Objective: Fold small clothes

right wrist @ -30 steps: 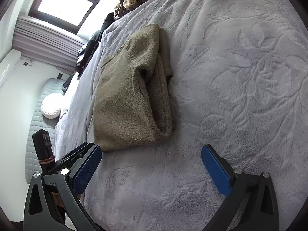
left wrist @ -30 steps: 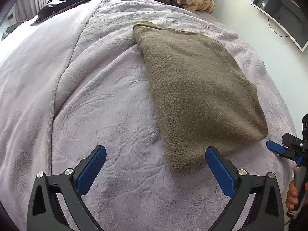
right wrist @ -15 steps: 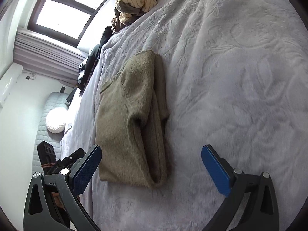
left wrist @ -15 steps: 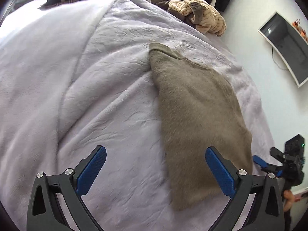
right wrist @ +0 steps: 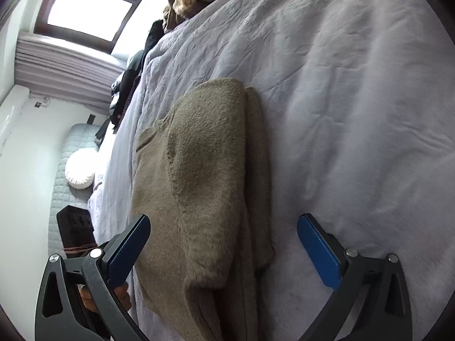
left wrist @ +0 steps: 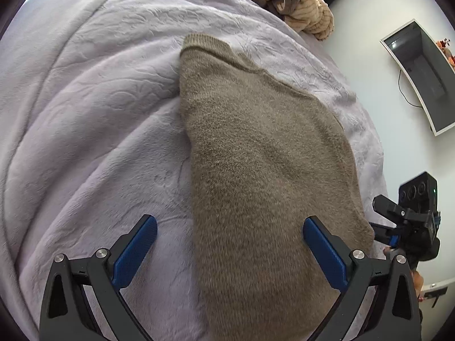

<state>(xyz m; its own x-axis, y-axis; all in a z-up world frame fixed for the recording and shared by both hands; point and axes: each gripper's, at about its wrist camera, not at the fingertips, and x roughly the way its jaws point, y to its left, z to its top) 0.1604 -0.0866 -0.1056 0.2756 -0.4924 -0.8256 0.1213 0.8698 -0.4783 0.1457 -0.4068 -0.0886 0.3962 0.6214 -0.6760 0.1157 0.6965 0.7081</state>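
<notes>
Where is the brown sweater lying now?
The brown sweater lies folded on the lilac blanket, between the open fingers of both grippers in each wrist view, with a pile of clothes beyond it.

The left gripper (left wrist: pixel 230 248) is showing two black plastic arms with triangular cut-outs, silver round screws at the joints, and flat blue ribbed pads (left wrist: pixel 325 254) on the inner faces. The right gripper (right wrist: pixel 224 248) is having the same black frame, silver screws and blue pads (right wrist: pixel 318 251). Seen from the left wrist camera, the right gripper's black camera block is showing round lenses and a small green light
</notes>
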